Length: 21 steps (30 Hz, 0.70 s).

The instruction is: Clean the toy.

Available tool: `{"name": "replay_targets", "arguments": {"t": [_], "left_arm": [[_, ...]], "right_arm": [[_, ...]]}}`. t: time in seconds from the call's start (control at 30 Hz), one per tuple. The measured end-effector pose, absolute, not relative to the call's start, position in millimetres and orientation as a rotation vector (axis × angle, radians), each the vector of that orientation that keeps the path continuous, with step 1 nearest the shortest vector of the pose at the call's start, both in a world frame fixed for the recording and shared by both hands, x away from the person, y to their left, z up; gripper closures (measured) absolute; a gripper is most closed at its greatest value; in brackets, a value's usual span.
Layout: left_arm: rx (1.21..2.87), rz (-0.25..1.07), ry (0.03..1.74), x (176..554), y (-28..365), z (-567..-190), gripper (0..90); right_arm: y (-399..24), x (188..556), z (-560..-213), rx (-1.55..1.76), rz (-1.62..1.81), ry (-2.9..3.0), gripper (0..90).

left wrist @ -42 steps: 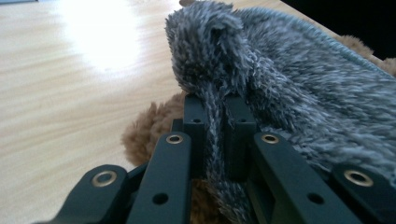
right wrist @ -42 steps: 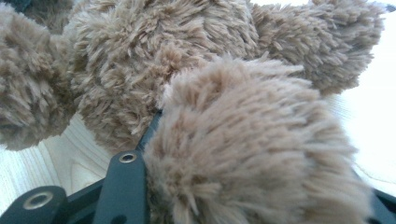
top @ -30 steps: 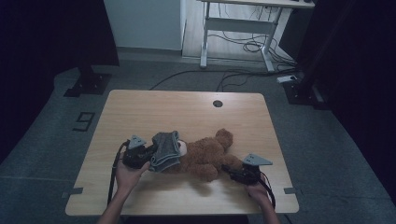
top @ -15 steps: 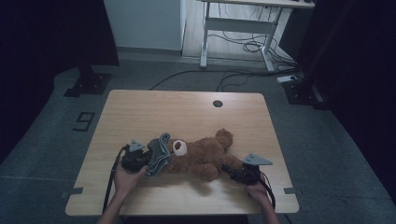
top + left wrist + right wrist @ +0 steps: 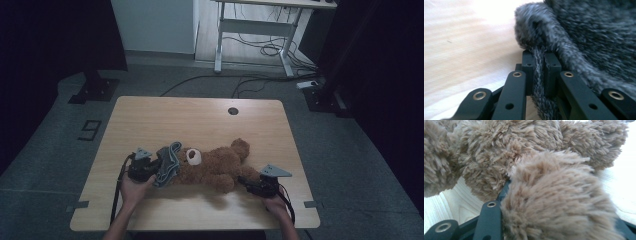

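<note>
A brown bear (image 5: 212,167) lies on its back across the near half of the wooden counter (image 5: 200,115), head toward the person's left and legs toward the right, its white muzzle facing up. The bear is the landmark here. Over the top of its head sits a grey knitted hat (image 5: 167,164), bunched against the head and touching it. Just left of the head, the left tool (image 5: 152,170) is clenched on the hat's edge; in the left gripper view the two black jaws stand pressed together with a strip of grey knit (image 5: 539,72) pinched between them, and the rest of the hat rises to the right above the pale counter (image 5: 461,45). At the bear's lower end, the right tool (image 5: 245,181) is grasping a leg; in the right gripper view the furry leg (image 5: 554,200) fills the gap between the jaws, with the bear's body behind it. A hand holds each tool from the near edge of the counter. Beyond the bear, a small dark hole (image 5: 232,110) sits in the counter's far part.
</note>
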<state>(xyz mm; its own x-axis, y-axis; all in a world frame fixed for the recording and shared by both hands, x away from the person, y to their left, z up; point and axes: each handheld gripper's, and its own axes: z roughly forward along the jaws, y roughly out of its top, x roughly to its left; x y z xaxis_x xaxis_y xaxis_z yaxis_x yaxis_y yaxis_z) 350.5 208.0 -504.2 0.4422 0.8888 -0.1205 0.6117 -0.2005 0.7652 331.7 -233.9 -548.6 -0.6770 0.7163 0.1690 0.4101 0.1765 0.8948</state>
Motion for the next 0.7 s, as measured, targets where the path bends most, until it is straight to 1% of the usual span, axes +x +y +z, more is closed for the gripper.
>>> {"name": "replay_targets", "arguments": {"t": [0.07, 0.17, 0.33, 0.5, 0.6, 0.7], "left_arm": [[1.904, 0.511, 1.260, 346, 216, -495, 80.9], [1.903, 0.551, 1.272, 342, 228, -489, 80.9], [1.876, 0.562, 1.266, 328, 253, -483, 80.6], [1.835, 0.605, 1.285, 307, 286, -474, 80.3], [1.825, 0.606, 1.293, 299, 298, -470, 79.9], [1.843, 0.596, 1.283, 295, 300, -471, 79.1]], "right_arm": [[-234, 332, -549, 1.078, 1.500, 2.163, 51.1], [-234, 331, -549, 1.076, 1.500, 2.163, 51.0], [-235, 331, -549, 1.078, 1.499, 2.165, 50.9], [-236, 332, -549, 1.082, 1.499, 2.165, 50.8], [-236, 333, -549, 1.084, 1.500, 2.165, 50.8], [-235, 333, -549, 1.086, 1.499, 2.164, 50.8]]}}
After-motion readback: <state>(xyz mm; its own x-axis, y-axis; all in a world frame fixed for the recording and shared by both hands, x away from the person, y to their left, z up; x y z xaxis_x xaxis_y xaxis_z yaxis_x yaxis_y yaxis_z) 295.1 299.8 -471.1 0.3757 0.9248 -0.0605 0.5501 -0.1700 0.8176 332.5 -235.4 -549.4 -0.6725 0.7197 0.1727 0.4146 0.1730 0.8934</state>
